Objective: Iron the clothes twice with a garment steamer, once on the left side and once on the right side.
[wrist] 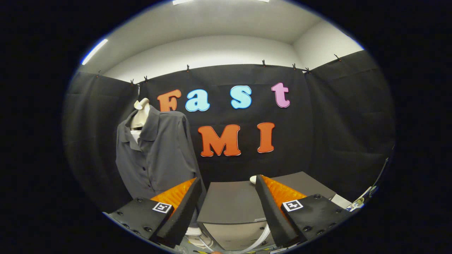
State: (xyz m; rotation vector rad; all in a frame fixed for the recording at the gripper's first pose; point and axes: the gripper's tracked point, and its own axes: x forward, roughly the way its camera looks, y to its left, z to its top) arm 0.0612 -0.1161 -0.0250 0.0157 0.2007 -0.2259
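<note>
Holding your hand-held gripper (229,181) up and level, you have its 2 fingers spread wide apart with nothing between them, gripping nothing at all. Just ahead of the fingers, and partly framed by them, sits a grey worktop (233,203), its flat top bare where it shows. At the far edge of it, right against the tip of your right finger, a small white rounded object (253,179) peeks out; you cannot tell what it is. Off to the left and beyond your left finger hangs the dark grey shirt (157,151), collared and buttoned down the front, dressed on a pale mannequin form (141,114) whose neck shows above the collar. The shirt's lower hem drops behind your left fingertip. Down near you, below the worktop, pale tubing (259,238) curves between the fingers. Behind everything, black cloth (346,134) lines the booth.
</note>
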